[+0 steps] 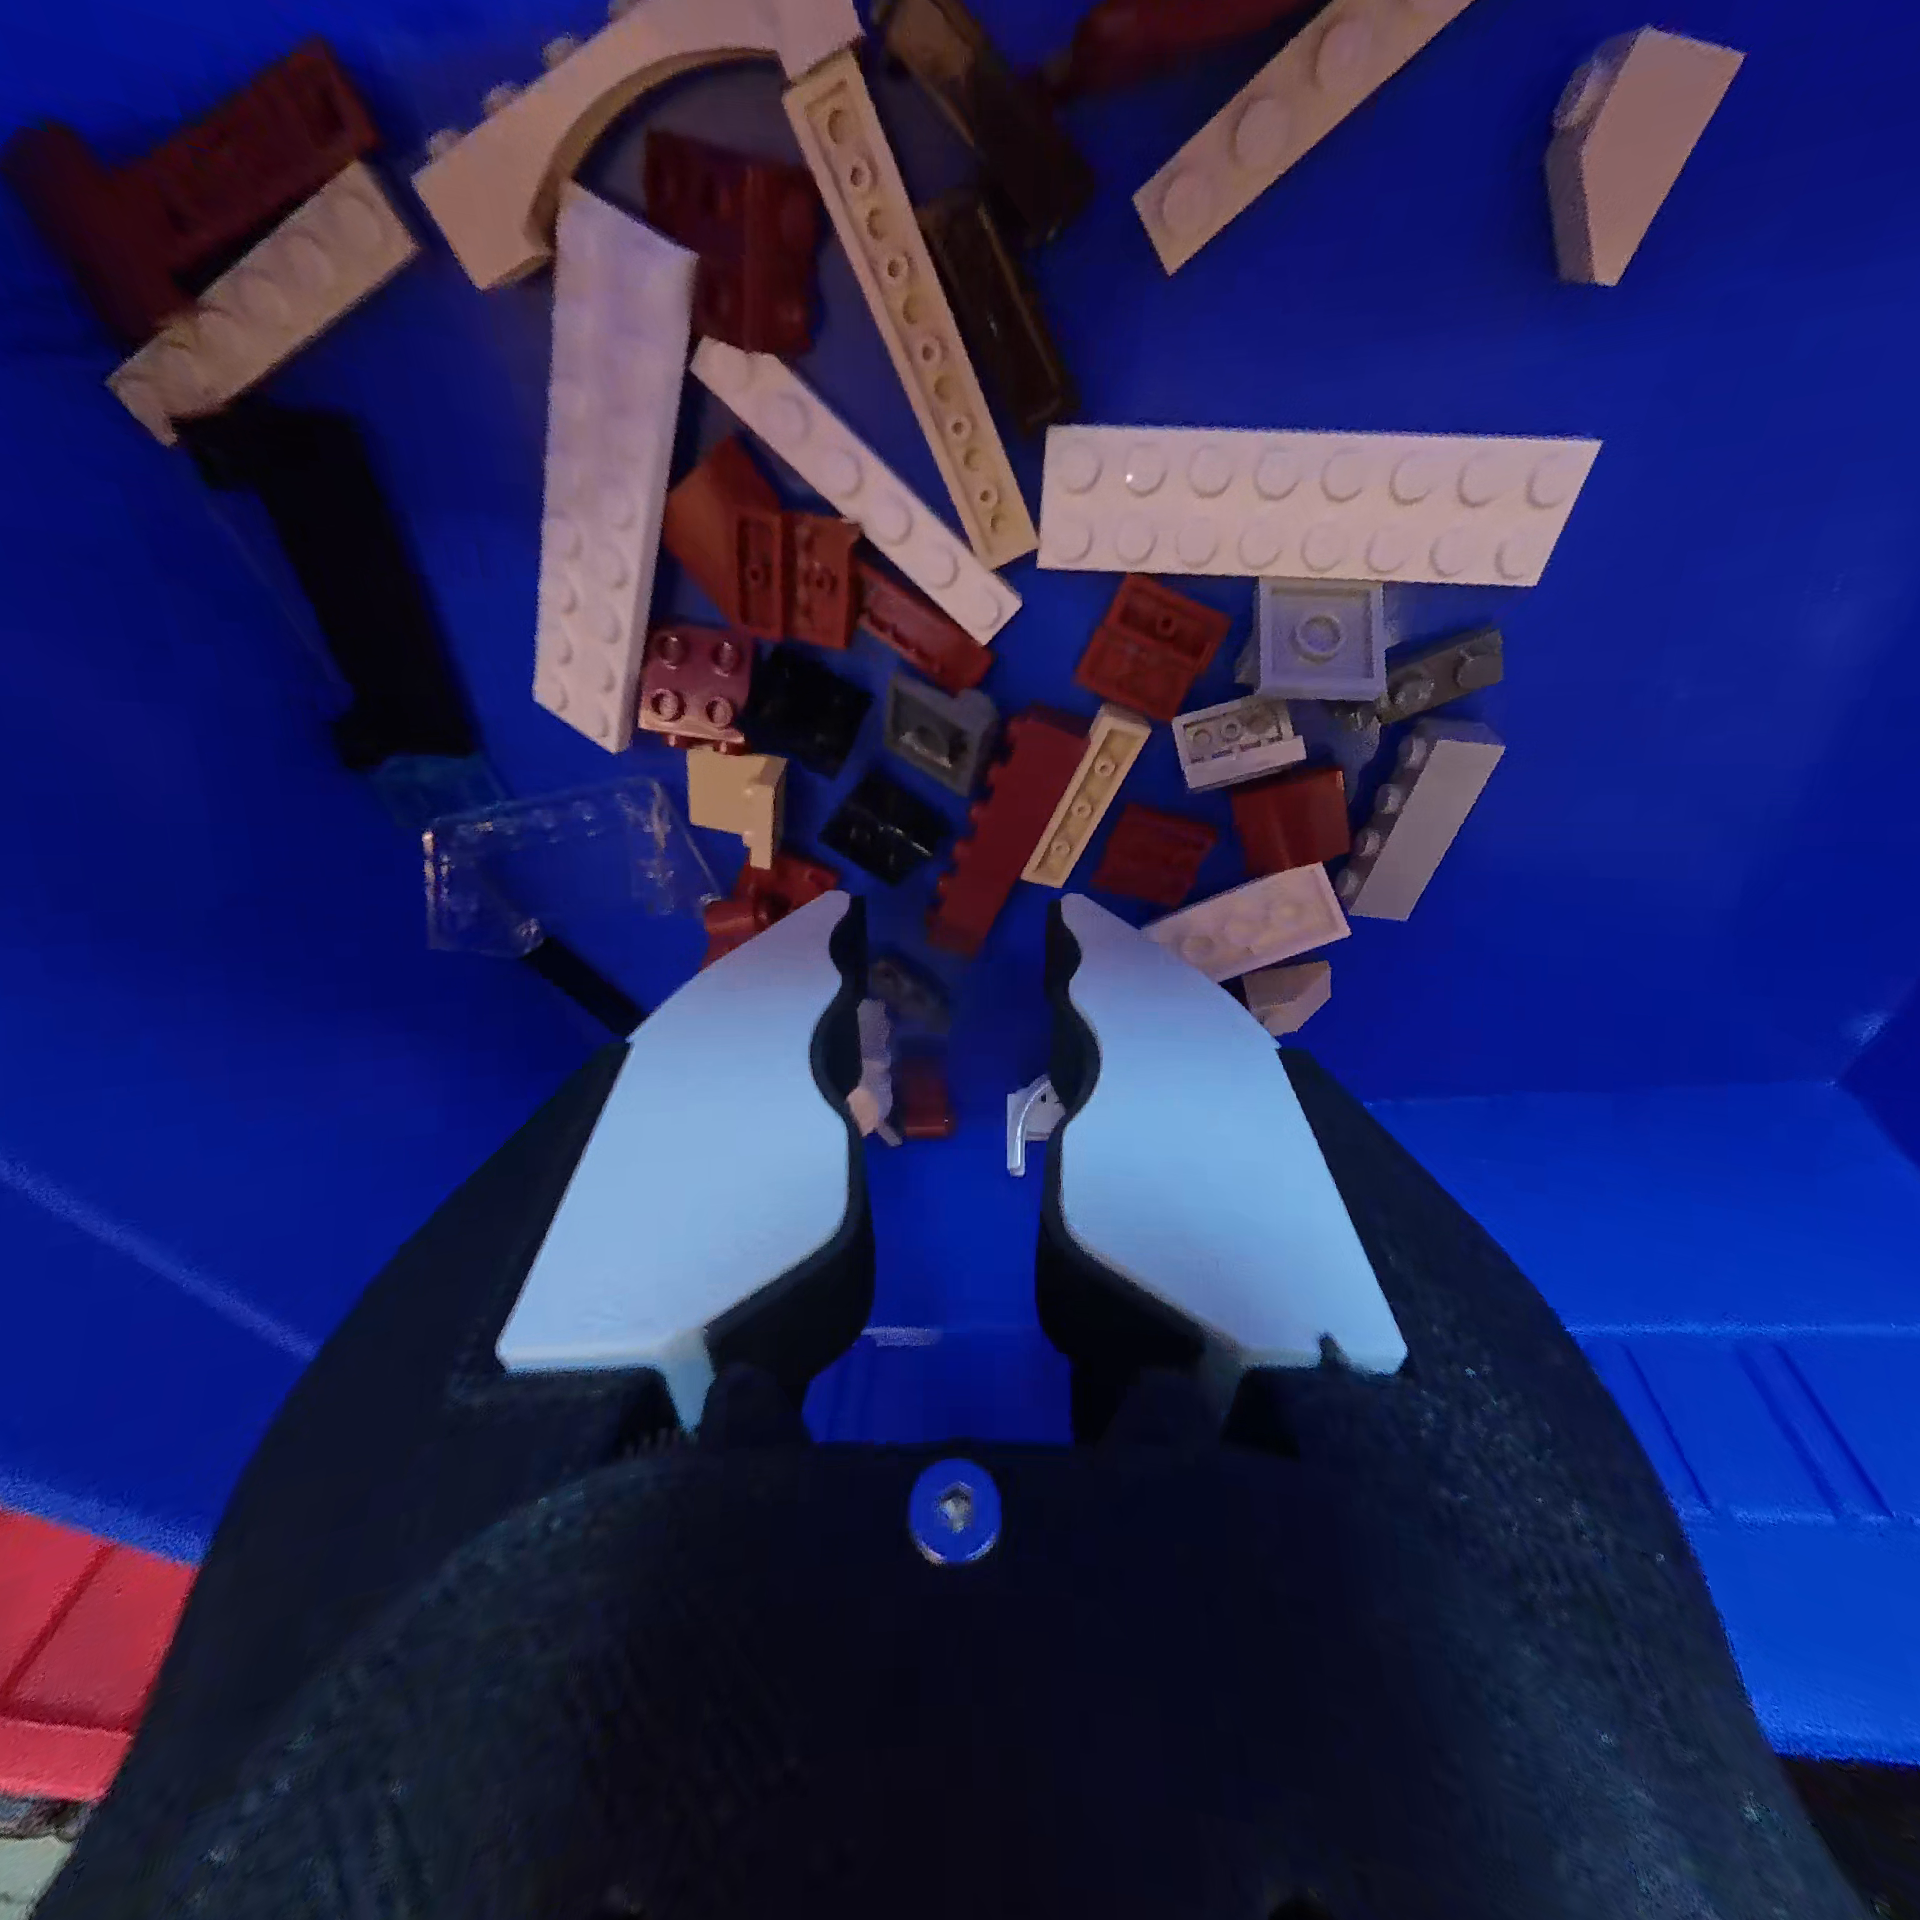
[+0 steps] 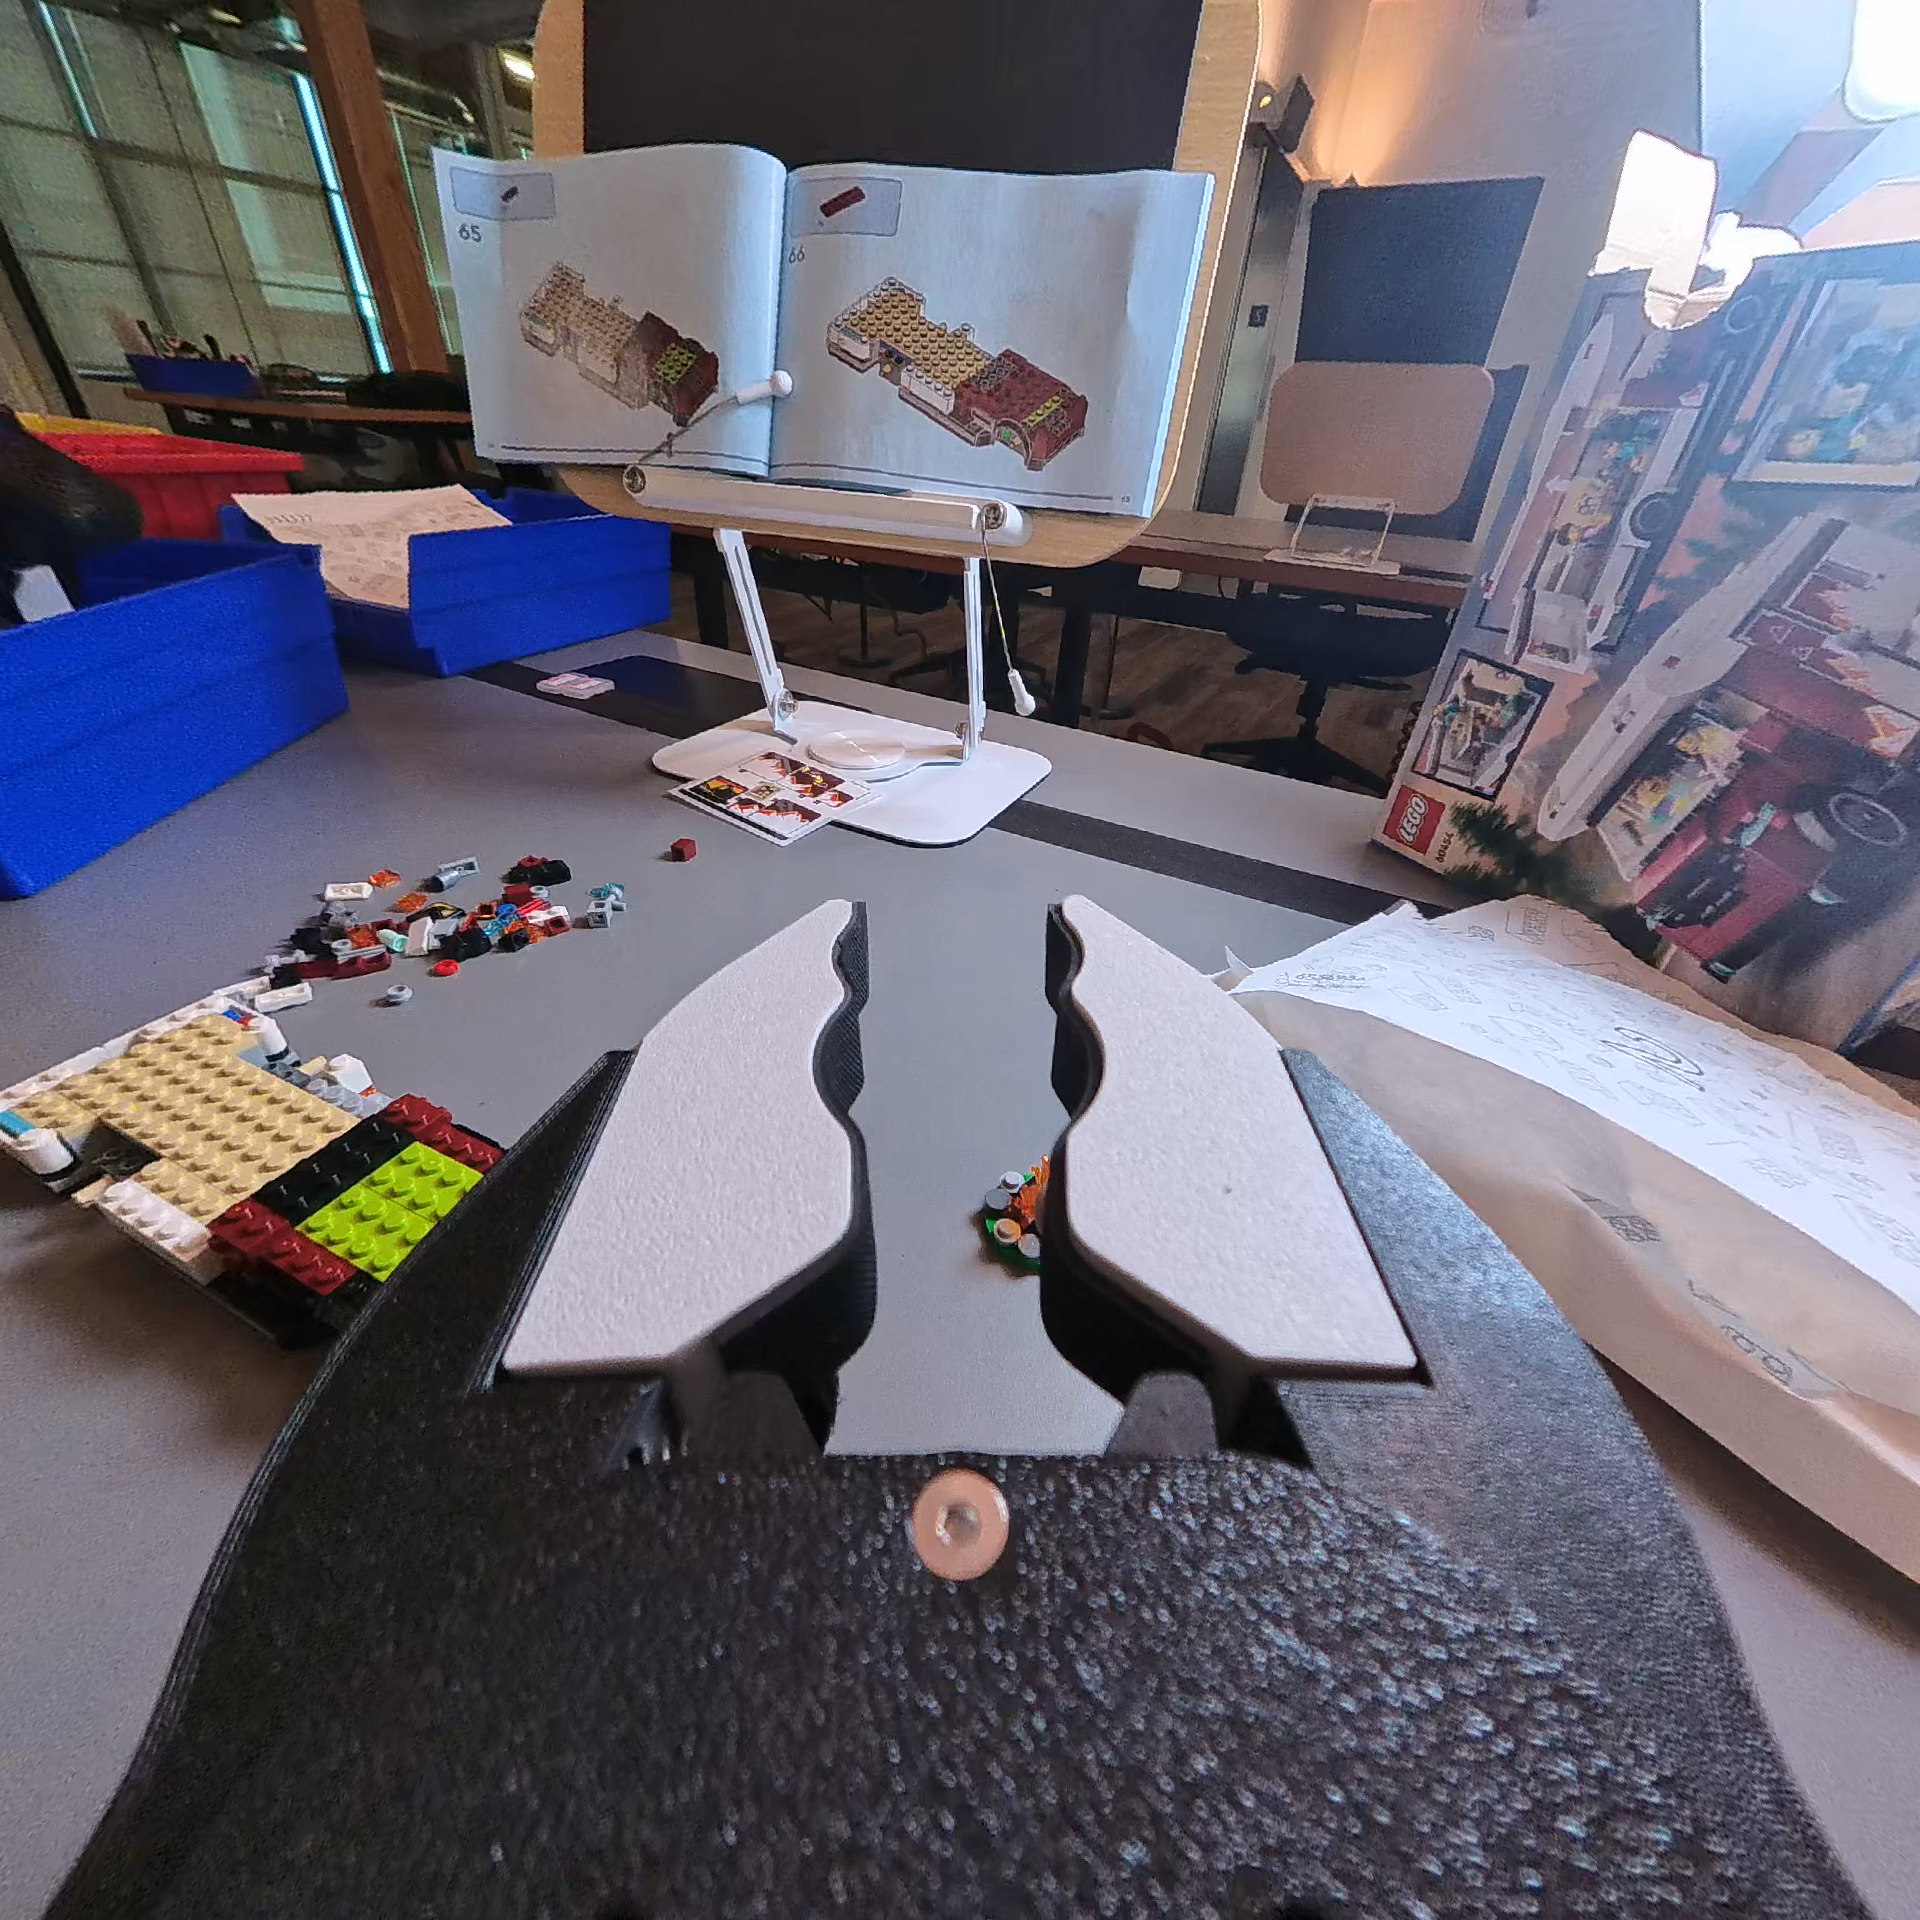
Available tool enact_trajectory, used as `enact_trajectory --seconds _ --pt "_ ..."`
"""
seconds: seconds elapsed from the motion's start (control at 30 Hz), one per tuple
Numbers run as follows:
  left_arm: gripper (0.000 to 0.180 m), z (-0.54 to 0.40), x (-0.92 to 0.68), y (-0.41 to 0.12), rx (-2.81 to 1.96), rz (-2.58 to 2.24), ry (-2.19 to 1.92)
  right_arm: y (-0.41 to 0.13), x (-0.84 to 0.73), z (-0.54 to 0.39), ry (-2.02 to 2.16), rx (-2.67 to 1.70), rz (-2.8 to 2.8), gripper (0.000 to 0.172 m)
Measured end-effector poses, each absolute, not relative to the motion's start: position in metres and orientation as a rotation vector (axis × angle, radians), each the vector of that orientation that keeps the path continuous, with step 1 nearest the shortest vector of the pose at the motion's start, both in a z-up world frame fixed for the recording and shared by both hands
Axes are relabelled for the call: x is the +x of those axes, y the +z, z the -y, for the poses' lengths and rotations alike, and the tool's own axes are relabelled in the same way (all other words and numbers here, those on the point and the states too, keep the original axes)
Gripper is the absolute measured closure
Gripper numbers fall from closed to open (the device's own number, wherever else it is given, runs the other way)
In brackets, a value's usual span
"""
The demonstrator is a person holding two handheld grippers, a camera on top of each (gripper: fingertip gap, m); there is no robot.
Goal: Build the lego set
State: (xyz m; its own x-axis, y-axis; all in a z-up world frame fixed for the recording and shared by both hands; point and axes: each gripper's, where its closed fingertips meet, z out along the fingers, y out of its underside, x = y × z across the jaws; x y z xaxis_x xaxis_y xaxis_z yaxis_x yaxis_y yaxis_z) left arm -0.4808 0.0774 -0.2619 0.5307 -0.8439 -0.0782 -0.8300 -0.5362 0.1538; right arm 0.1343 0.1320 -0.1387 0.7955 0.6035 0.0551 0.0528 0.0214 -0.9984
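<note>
My left gripper [image 1: 956, 914] is open inside a blue bin [image 1: 1558, 831], just above a heap of loose bricks. A dark red stepped brick [image 1: 1003, 821] lies right ahead of the fingertips, and a tan plate [image 1: 1091, 795] leans on it. A few small pieces [image 1: 914, 1081] lie on the bin floor under the gap, untouched by the pads. My right gripper [image 2: 956, 914] is open and empty over the grey table [image 2: 727, 987]. A small green and orange piece [image 2: 1013, 1216] sits on the table by its right finger.
The bin also holds a long white plate [image 1: 1314, 509] and a clear piece [image 1: 561, 852]. On the table are a partial brick build [image 2: 239, 1164], scattered small pieces [image 2: 457, 925], a booklet on a stand [image 2: 831, 322], blue bins [image 2: 156, 686], a paper bag [image 2: 1610, 1143] and a box [image 2: 1714, 623]. One gripper's finger ends stand about 65 cm off the other's.
</note>
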Motion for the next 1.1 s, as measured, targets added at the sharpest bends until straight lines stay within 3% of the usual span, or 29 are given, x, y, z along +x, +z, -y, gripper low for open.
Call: enact_trajectory --seconds 0.13,1.1 --pt "0.167 -0.074 -0.480 -0.265 2.654 1.474 -0.212 -0.137 0.135 -0.131 0.460 -1.500 0.549 0.139" --pt "0.168 -0.056 -0.505 -0.239 2.701 1.366 -0.310 -0.127 0.141 -0.127 0.447 -1.465 0.532 0.138"
